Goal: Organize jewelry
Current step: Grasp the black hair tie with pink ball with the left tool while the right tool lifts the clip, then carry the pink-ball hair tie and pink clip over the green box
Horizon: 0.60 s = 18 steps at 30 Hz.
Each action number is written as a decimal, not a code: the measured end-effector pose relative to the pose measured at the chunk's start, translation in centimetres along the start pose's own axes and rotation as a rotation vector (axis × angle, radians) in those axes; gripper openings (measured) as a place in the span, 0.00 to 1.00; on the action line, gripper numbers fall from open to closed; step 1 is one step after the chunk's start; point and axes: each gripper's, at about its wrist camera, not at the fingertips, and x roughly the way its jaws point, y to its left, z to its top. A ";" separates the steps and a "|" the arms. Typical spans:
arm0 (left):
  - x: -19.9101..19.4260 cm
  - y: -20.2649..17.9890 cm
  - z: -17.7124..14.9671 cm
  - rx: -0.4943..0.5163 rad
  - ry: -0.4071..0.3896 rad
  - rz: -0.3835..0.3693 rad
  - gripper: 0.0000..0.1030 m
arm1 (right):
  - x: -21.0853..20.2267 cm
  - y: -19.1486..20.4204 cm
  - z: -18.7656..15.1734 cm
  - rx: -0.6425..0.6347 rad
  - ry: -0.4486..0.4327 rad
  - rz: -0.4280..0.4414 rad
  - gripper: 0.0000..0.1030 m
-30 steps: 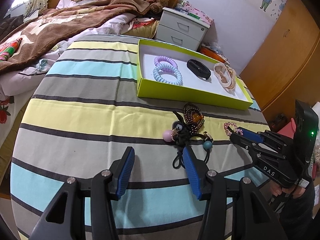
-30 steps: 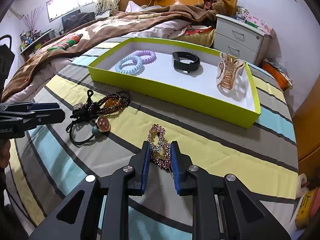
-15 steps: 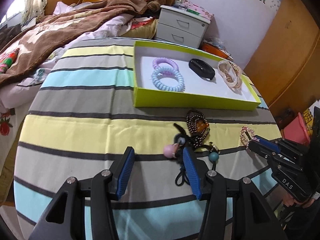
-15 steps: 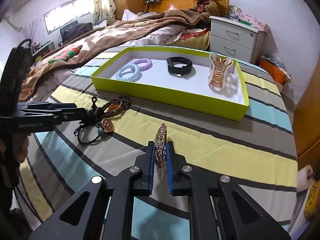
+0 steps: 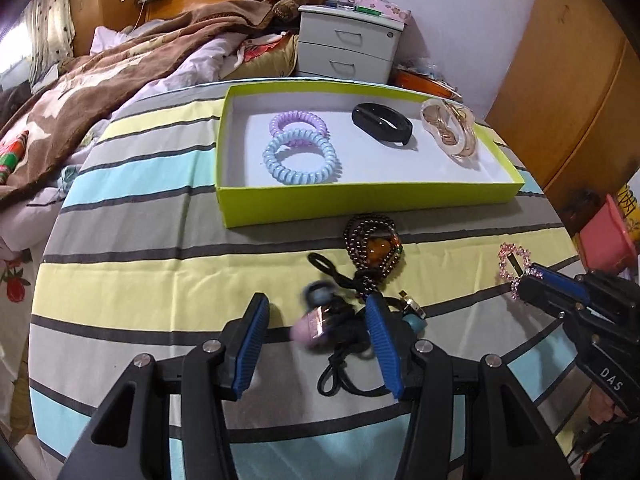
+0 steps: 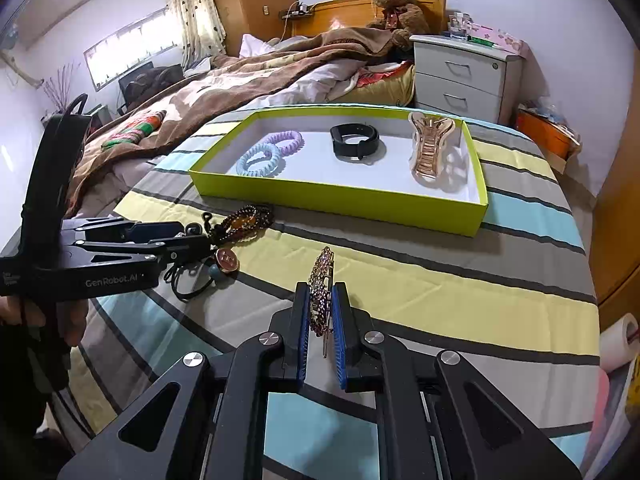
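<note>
My right tool (image 6: 321,312) is pinched on the rhinestone hair clip (image 6: 321,284), holding it edge-up above the striped desk (image 6: 420,280). The clip's long axis runs straight ahead along the tool's fingers, its sparkly tip pointing toward the green tray (image 6: 344,200). That line is what the coming move turns on: the tray lies directly ahead and slightly right, well apart from the clip, so I judge a forward carry over the near wall will bring it in. The bare white patch between the black band (image 6: 354,142) and the gold claw clip (image 6: 430,148) looks the likeliest landing spot.

My left tool (image 5: 316,332) stands spread, low over the tangle of black hair ties (image 5: 344,332), with the pink bobble (image 5: 308,328) between its fingers and the brown bead bracelet (image 5: 372,244) just beyond. The tangle looks blurred, so I cannot tell whether a finger touches it. For the tray, the right tool is the loaded one and the better placed.
</note>
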 end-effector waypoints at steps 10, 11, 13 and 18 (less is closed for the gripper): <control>-0.5 1.2 -0.3 -0.042 -0.010 0.010 0.30 | -0.2 0.0 -0.1 0.008 -0.008 0.001 0.11; -0.5 1.3 -0.4 -0.044 -0.012 0.012 0.30 | -0.2 0.0 -0.1 0.009 -0.009 -0.001 0.11; -0.7 1.4 -0.5 -0.045 -0.017 0.019 0.29 | -0.3 0.1 -0.1 0.012 -0.012 0.000 0.11; -1.4 1.8 -0.5 -0.055 -0.035 0.026 0.28 | -0.7 0.4 0.0 0.019 -0.024 -0.001 0.11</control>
